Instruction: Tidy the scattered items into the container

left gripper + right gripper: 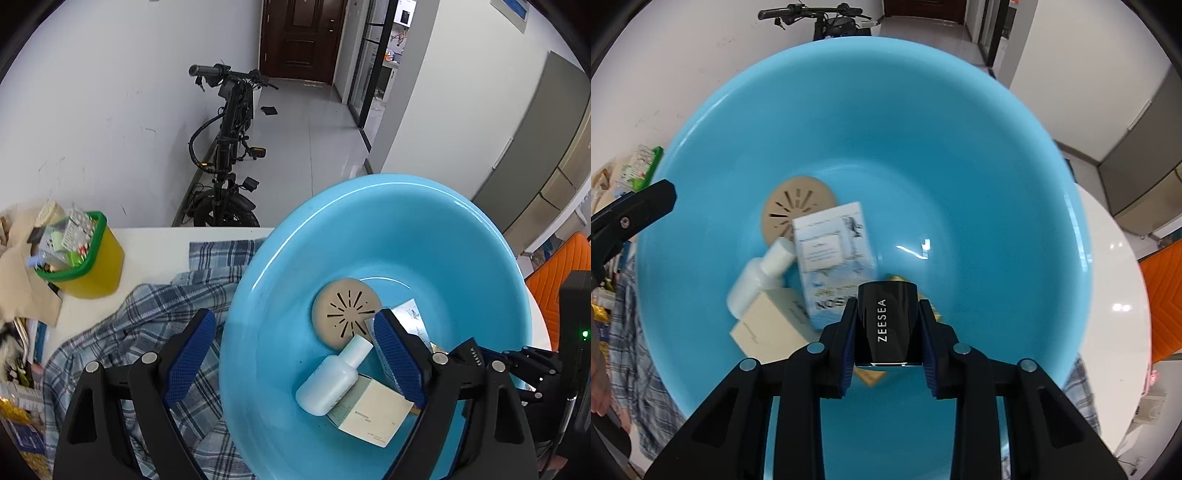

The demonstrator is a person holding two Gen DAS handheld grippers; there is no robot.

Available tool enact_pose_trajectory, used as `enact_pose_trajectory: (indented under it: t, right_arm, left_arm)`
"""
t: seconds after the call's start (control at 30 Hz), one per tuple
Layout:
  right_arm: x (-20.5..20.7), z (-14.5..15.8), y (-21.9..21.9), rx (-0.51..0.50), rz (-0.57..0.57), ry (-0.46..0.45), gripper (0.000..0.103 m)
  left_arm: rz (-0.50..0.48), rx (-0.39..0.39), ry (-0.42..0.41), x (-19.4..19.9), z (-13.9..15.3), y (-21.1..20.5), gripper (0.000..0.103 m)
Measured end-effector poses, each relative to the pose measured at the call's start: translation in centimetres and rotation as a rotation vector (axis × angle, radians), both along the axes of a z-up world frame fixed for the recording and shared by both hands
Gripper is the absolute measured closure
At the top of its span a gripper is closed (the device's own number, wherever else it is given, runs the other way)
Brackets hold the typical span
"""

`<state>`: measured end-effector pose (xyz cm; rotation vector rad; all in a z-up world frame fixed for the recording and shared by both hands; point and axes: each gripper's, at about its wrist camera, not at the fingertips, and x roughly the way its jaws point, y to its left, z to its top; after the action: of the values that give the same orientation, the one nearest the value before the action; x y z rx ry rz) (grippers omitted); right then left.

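A big blue basin holds a tan round disc, a white bottle, a cream box and a pale blue printed box. My right gripper is shut on a black ZEESEA box and holds it over the basin's near side. My left gripper is open and empty, straddling the basin's left rim, one finger inside and one outside.
A blue plaid shirt lies on the white table left of the basin. A yellow tub with a green rim, full of small packets, stands at the far left. An orange chair is at the right.
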<state>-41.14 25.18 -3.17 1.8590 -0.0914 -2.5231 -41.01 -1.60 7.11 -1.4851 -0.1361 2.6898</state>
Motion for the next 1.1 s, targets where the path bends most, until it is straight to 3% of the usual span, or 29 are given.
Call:
enact_pose_trajectory:
  t: [0.37,0.43,0.47,0.5,0.67,0.77,0.83,0.97,1.07,1.1]
  right_arm:
    - [0.0,-0.6,0.5,0.008,-0.002,-0.021,0.073]
    - [0.0,-0.4,0.1,0.016,0.011,-0.019,0.058]
    - [0.0,-0.2,-0.1,0.024,0.017,-0.01,0.043]
    - [0.0,0.1,-0.4,0.035,0.021,0.006,0.039]
    - [0.2,1.1,-1.5,0.091,0.044,0.063,0.038]
    - [0.7,2.0,-1.9,0.115,0.041,0.146,0.026]
    - [1.3,2.6,-2.0,0.125,0.042,0.21,0.024]
    - [2.7,2.6,-2.5,0.165,0.048,0.291,0.024]
    - [5.1,3.8,-0.4,0.199,0.039,0.451,0.023]
    - [5.9,4.3,-0.5,0.208,0.041,0.513,0.017]
  left_arm:
    - [-0.035,-0.024,0.016,0.5,0.5,0.8,0.014]
    - [-0.034,-0.023,0.016,0.5,0.6,0.8,0.014]
    - [-0.034,-0.021,0.015,0.5,0.6,0.8,0.014]
    - [-0.033,-0.019,0.015,0.5,0.5,0.8,0.014]
    - [-0.034,-0.024,0.016,0.7,0.5,0.9,0.014]
    - [-0.035,-0.025,0.041,0.9,0.8,0.8,0.014]
    - [-0.041,-0.014,0.083,1.3,1.2,0.7,0.014]
    - [-0.042,0.05,0.258,3.0,3.0,0.1,0.013]
    - [-0.026,0.118,0.402,4.5,4.0,-0.8,0.013]
    - [-0.019,0.126,0.436,4.8,4.3,-1.0,0.012]
